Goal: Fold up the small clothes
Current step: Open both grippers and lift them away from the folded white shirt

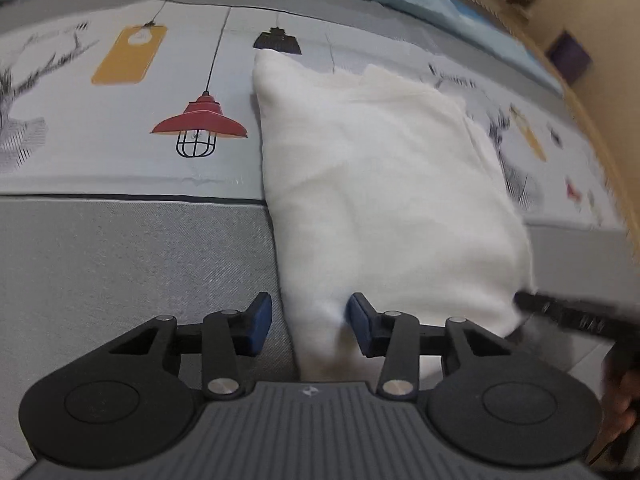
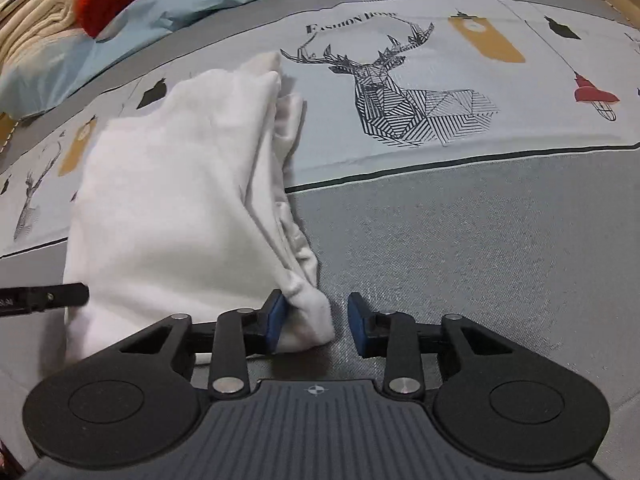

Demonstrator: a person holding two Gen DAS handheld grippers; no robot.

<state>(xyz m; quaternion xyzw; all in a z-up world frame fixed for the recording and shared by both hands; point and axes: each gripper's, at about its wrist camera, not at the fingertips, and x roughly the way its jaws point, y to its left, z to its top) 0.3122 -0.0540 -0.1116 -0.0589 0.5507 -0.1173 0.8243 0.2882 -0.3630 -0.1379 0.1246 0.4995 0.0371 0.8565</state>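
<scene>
Folded white garment (image 1: 384, 200) lies on printed bedsheet (image 1: 120, 152). Left gripper (image 1: 310, 326) released, near-left corner between its fingers. Right gripper (image 2: 316, 322) released, near-right corner seemingly touching 1 pad (image 2: 276, 320).

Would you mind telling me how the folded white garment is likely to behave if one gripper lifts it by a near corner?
The white garment would probably droop and unfold, since its stacked layers look soft and loose along the edge. It likely weighs little, being thin cloth. On the fabric bedspread it would probably drag and bunch rather than slide.
</scene>
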